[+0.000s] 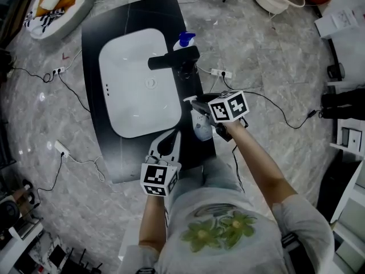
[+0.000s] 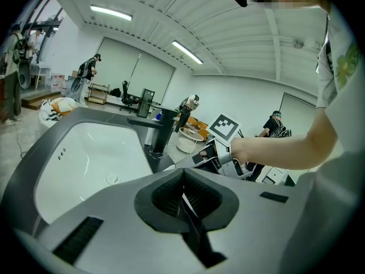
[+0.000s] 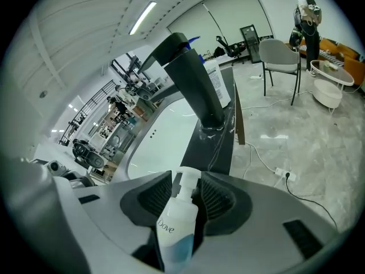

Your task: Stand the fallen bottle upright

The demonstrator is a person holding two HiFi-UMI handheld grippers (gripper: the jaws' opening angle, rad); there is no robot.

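While the right tongs [image 3: 186, 194] clamp the bottle [image 3: 174, 233] at its shoulder, just short of the faucet [image 3: 191, 84] over the bench [image 1: 97, 27], probably to tip it upright, the left tongs [image 2: 183, 196] sit closed and empty, farther back from that faucet.

Two bottles — white pump bottle [image 3: 177, 227], blue-capped bottle [image 1: 186, 39] — one sink [image 1: 122, 61], one faucet [image 1: 171, 60].
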